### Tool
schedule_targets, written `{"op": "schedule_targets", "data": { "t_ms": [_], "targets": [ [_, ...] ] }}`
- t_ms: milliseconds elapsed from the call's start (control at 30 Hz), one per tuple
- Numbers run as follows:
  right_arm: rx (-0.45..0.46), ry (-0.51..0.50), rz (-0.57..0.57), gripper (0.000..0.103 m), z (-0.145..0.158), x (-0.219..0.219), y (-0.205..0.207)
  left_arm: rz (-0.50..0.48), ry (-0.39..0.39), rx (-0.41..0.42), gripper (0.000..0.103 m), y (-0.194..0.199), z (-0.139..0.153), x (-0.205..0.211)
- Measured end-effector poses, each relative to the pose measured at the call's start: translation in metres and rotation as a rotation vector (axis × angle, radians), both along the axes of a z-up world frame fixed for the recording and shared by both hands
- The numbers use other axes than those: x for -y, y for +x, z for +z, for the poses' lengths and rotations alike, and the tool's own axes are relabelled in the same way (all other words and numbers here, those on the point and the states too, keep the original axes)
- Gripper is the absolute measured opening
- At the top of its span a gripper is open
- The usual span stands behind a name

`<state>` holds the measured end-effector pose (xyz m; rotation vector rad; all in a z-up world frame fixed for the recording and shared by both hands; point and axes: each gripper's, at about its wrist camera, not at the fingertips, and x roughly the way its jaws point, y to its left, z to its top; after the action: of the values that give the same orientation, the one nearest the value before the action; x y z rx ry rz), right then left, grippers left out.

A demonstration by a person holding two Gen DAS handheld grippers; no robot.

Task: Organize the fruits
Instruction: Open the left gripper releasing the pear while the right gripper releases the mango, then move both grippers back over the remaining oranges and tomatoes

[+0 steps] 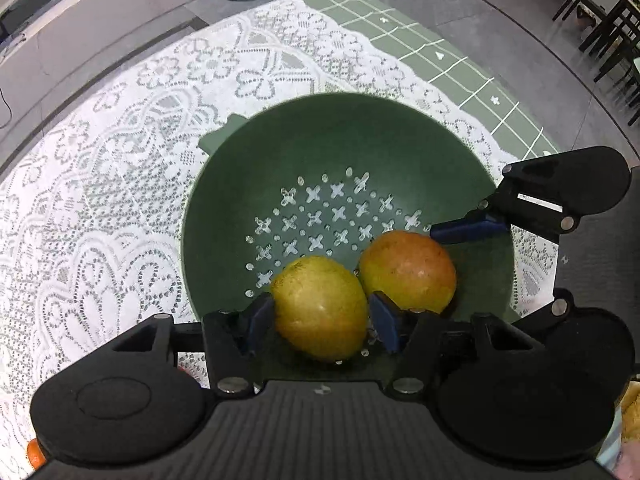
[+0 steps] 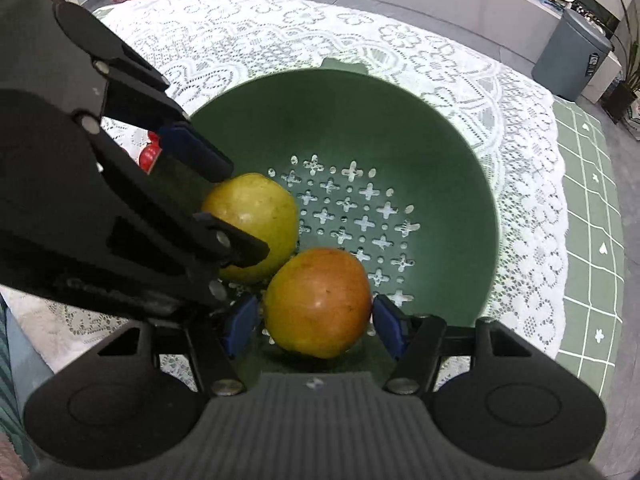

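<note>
I have both grippers down inside the green colander [image 1: 400, 140], which sits on a white lace cloth [image 1: 120, 160] over the tabletop, with a green gridded mat [image 1: 460, 52] showing past the cloth's far edge. The colander holds two fruits and nothing else that I can see: a yellow fruit [image 1: 320, 308] and a red-orange fruit [image 1: 408, 270], lying side by side and touching near the rim closest to me, on the floor pierced with cross-shaped and round holes. My left gripper [image 1: 320, 320] has its jaws at about half width, with the blue pads on either side of the yellow fruit; they seem to rest against its skin, so I read it as gripped. My right gripper [image 2: 316, 322] stands the same way around the red-orange fruit [image 2: 318, 302], pads against both flanks at a middling width. From the right wrist camera, the left gripper's black linkage crosses the left of the view and covers part of the yellow fruit [image 2: 256, 216]. From the left wrist camera, one blue-tipped finger of the right gripper reaches in over the colander's right rim. Beyond the left gripper, outside the colander [image 2: 400, 120], small red things [image 2: 149, 154] lie on the cloth; I cannot tell what they are.
</note>
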<state>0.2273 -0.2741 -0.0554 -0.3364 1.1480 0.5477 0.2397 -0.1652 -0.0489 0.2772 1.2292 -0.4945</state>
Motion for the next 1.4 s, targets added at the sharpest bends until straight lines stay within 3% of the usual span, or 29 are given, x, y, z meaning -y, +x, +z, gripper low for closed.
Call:
{"op": "schedule_targets", "data": {
  "t_ms": [167,300,433,700,867,1133,1300,1400],
  "targets": [
    [0.066,0.019,-0.036,0.073,0.018,0.005,-0.015,0.048,-0.055,0.078,0.065,-0.019,0.02,-0.009],
    [0.157,0.025,-0.081,0.074,0.036,0.007,-0.034,0.091,-0.103,0.203,0.065,-0.047,0.042,-0.023],
    [0.239,0.092,-0.131,0.077,0.053,0.003,-0.057,0.132,-0.149,0.299,0.066,-0.077,0.062,-0.044],
    [0.344,0.194,-0.152,0.078,0.069,-0.031,-0.101,0.26,-0.183,0.425,0.066,-0.125,0.079,-0.1],
    [0.4,0.243,-0.141,0.078,0.064,-0.058,-0.121,0.342,-0.148,0.52,0.068,-0.148,0.076,-0.135],
    [0.389,0.284,-0.128,0.078,0.043,-0.099,-0.135,0.448,-0.13,0.535,0.068,-0.178,0.045,-0.188],
    [0.367,0.259,-0.087,0.076,0.019,-0.124,-0.134,0.535,-0.097,0.458,0.068,-0.189,0.019,-0.222],
    [0.309,0.272,-0.075,0.071,0.008,-0.136,-0.13,0.546,-0.09,0.438,0.068,-0.191,0.011,-0.233]
  ]
}}
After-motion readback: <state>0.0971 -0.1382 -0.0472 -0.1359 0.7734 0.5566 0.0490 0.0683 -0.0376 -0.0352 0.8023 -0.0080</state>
